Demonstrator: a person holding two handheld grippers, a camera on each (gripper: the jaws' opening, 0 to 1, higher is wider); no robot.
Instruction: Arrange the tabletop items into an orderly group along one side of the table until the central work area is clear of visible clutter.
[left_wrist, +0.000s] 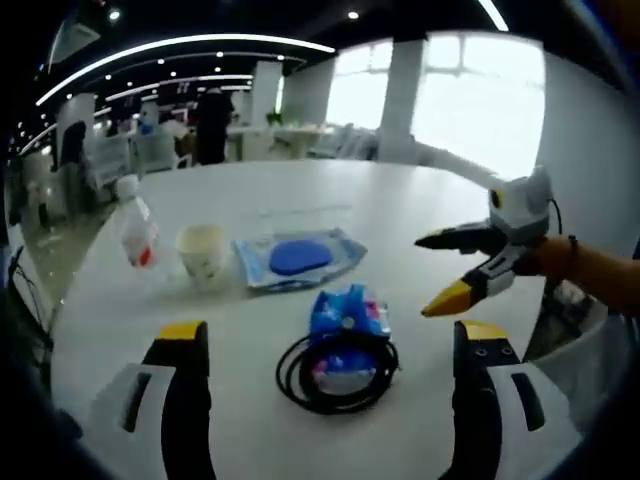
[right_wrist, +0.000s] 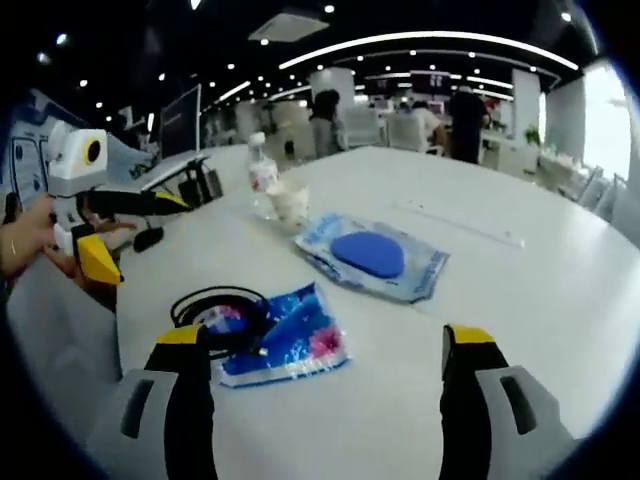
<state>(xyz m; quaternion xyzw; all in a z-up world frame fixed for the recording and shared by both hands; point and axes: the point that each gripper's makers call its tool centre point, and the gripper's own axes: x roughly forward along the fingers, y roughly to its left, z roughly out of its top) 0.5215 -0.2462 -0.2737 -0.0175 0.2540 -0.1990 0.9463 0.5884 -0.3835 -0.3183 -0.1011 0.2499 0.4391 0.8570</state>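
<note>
Lying between open left fingers (left_wrist: 185, 345): cable (left_wrist: 337, 370).

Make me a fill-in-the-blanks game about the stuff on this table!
1. The coiled cable is colored ____.
2. The cable lies partly on top of a blue ____.
3. The paper cup stands between the plastic bottle and the clear pouch holding a ____ oval pad.
4. Both grippers, left and right, have their jaws ____.

Answers: black; packet; blue; open

On the table (left_wrist: 420, 220), seen in the left gripper view: bottle (left_wrist: 137, 232) far left, cup (left_wrist: 203, 252) just beside it on the right, flat pouch (left_wrist: 297, 259) next right. Nearer the camera, the coiled cable (left_wrist: 337, 372) lies partly on a small packet (left_wrist: 350, 312).
</note>
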